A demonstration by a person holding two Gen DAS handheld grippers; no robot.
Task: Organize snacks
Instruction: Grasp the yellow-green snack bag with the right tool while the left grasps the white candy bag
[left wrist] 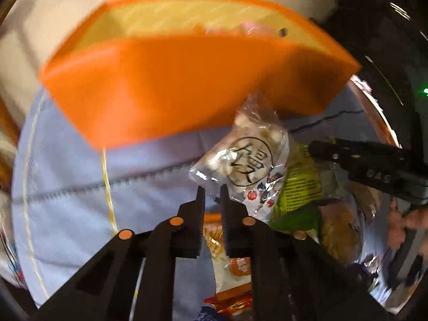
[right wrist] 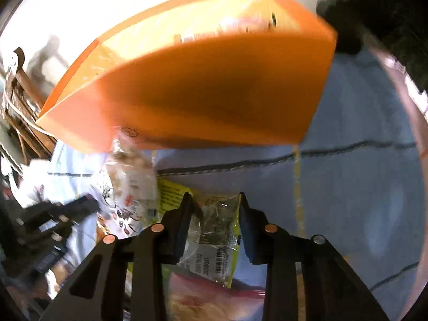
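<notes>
Left tongs pinching clear snack bag for orange bin; right tongs gaping over green packet (ungripped).

The left gripper pinches the near edge of a clear snack bag printed with a black circled character, its jaws nearly closed on the plastic. Just behind the bag stands an orange bin, with something pink inside, too blurred to name. Right of the bag lies a green-yellow packet, and above that packet reaches the right gripper. All rest on a pale blue cloth.
</notes>
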